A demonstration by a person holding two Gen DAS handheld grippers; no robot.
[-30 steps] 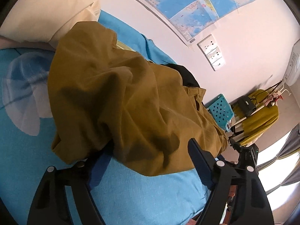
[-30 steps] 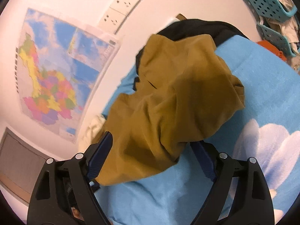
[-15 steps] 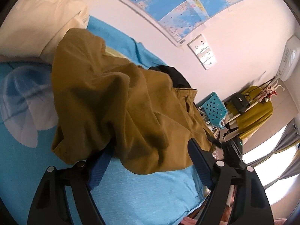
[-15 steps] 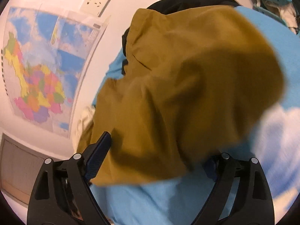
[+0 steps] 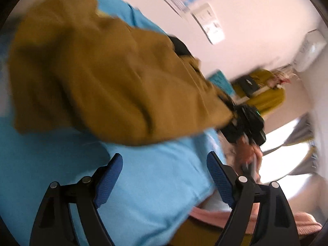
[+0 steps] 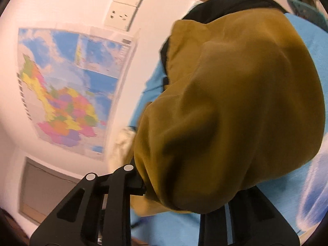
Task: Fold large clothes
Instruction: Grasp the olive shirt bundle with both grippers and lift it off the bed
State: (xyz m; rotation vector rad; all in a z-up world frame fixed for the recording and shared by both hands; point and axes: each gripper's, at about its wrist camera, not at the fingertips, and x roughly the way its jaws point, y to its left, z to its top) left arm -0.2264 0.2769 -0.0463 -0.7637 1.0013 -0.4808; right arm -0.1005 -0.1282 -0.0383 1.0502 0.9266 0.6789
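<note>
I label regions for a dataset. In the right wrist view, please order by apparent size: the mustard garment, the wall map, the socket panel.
1. mustard garment, nearest the camera, so enlarged
2. wall map
3. socket panel, clearly smallest

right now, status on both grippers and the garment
Left gripper opening, nothing between fingers. Right gripper closing on mustard garment edge. Black clothing under garment's far end.
</note>
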